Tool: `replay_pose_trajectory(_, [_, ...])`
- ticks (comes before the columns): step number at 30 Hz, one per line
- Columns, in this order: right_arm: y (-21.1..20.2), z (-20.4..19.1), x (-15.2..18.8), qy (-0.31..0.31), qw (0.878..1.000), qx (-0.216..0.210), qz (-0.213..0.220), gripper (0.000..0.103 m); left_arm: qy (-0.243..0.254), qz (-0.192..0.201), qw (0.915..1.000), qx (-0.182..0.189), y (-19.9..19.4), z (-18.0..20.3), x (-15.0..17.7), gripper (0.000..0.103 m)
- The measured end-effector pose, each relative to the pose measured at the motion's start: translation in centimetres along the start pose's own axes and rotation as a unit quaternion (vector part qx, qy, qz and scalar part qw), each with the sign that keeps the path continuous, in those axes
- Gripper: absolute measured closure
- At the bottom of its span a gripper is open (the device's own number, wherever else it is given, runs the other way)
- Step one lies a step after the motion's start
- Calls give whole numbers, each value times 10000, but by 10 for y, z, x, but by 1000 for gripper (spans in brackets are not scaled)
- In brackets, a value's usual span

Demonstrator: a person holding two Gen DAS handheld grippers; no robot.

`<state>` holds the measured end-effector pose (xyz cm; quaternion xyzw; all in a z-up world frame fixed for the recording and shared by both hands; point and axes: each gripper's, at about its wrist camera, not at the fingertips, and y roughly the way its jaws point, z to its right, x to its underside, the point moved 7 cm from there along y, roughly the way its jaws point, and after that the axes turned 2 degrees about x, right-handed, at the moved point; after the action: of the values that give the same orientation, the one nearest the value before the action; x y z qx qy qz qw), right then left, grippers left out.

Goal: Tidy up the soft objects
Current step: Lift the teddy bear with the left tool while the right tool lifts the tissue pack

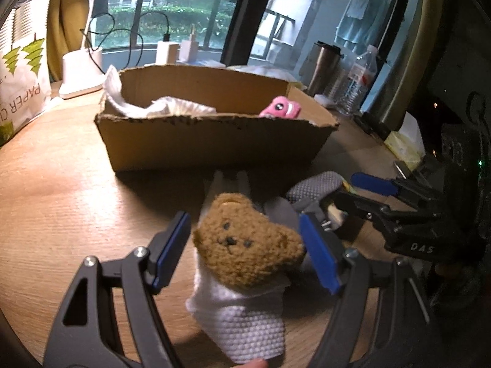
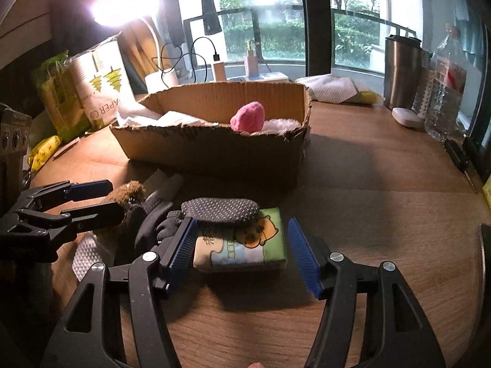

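Both tools are ours, one in each hand. Our left tool stands released, its blue pads either side of the brown bear sock lying on the desk, and we see no pad pressing it. Our right tool is likewise released, straddling the cartoon tissue pack, with a clear gap at the right pad; the left pad looks close, perhaps touching. A grey dotted sock lies over the pack's far edge. Behind, the cardboard box holds a pink plush.
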<state>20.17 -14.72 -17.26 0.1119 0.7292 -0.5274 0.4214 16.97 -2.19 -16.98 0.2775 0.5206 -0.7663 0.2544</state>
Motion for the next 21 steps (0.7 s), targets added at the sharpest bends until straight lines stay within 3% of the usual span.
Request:
replay_pose_trajectory(7, [4, -2, 3, -56, 9999, -11, -119, 37, -31, -258, 9997, 7, 9, -1, 5, 27])
replay_pose_trajectory(10, [8, -4, 5, -98, 9998, -30, -197, 33, -65, -409, 9991, -23, 15, -2, 8, 27])
replay_pose_trajectory(16, [14, -3, 7, -86, 9994, -48, -345, 32, -60, -320, 9995, 25, 11, -3, 9, 28])
replay_pose_trajectory(18, [15, -4, 8, -88, 9992, -51, -393, 32, 13, -309, 9995, 59, 10, 0, 10, 37])
replay_pose_trajectory(21, [18, -5, 9, -131, 9987, -9, -488, 32, 86, -326, 9994, 84, 11, 3, 11, 42])
